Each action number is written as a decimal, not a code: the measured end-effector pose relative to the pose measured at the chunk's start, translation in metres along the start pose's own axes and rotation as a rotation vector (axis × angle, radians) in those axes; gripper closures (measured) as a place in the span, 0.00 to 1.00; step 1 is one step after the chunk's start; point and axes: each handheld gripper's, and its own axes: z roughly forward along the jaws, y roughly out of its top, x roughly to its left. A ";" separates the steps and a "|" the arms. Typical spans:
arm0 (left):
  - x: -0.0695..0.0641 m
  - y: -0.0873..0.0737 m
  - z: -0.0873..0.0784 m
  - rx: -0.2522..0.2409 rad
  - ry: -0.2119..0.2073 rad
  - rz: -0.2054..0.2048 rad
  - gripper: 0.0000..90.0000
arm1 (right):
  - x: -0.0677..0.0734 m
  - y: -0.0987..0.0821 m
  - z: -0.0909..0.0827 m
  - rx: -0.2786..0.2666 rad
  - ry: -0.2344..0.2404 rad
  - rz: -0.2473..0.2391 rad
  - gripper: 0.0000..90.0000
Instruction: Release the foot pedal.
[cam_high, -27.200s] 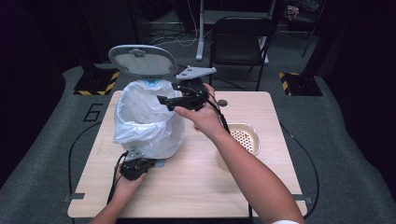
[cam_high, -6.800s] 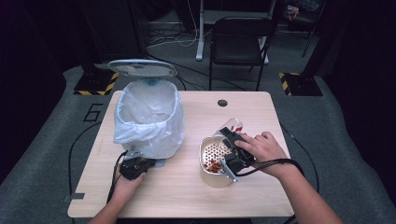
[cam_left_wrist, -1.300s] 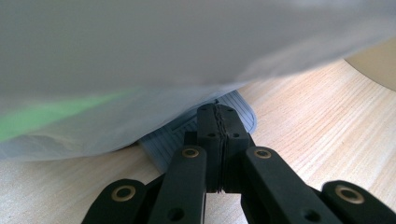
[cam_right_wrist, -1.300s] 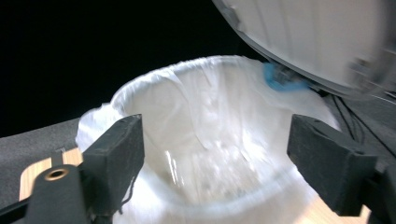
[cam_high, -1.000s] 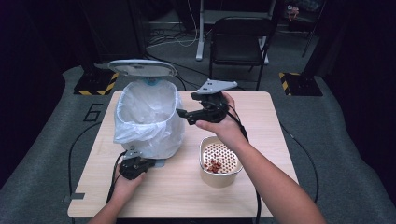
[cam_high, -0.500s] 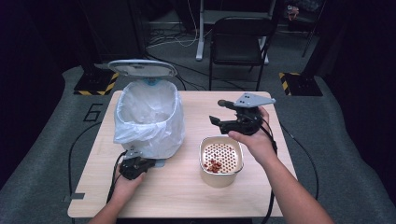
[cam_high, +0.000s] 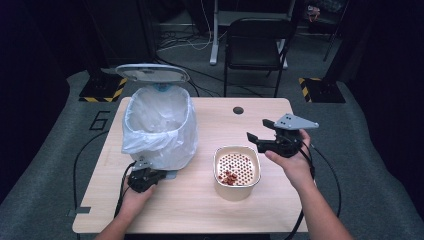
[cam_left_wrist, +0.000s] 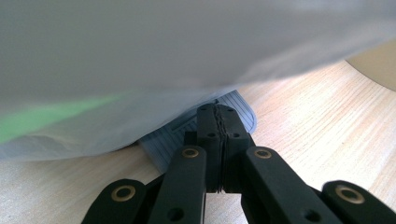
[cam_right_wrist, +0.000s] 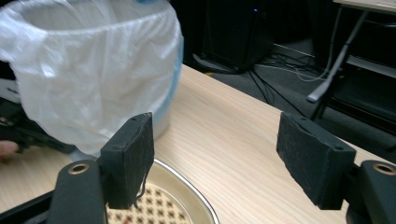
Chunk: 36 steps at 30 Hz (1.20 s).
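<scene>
- While my left gripper (cam_left_wrist: 219, 140), jaws pressed together, holds down the grey pedal (cam_left_wrist: 205, 128) of the bin (cam_high: 159, 125), its lid (cam_high: 152, 73) stands open.
- My right gripper (cam_high: 261, 141) hovers empty beside the strainer bowl (cam_high: 237, 170), jaws spread and just narrowing.
- Red scraps (cam_high: 230, 176) remain in the bowl, so I judge the emptying unfinished.
- The bowl sits upright mid-table, mouth up; roughly square, no clear long axis.

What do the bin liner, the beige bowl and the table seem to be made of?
Bin liner: thin translucent plastic film, crinkled and slightly glossy. Beige bowl: probably plastic, with a smooth matte rim and a perforated insert, though ceramic can't be ruled out. Table: pale wood or wood-look laminate, matte, with fine straight grain lines.
</scene>
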 end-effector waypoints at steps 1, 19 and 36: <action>0.000 0.000 0.000 0.000 -0.001 -0.003 0.99 | -0.003 -0.009 -0.003 0.004 -0.016 0.014 0.31; 0.000 0.000 0.000 -0.004 -0.001 -0.007 0.99 | -0.015 -0.090 -0.013 0.039 -0.149 0.107 0.33; -0.002 0.008 -0.017 -0.037 -0.056 -0.058 0.72 | -0.028 -0.149 -0.002 0.101 -0.185 0.169 0.36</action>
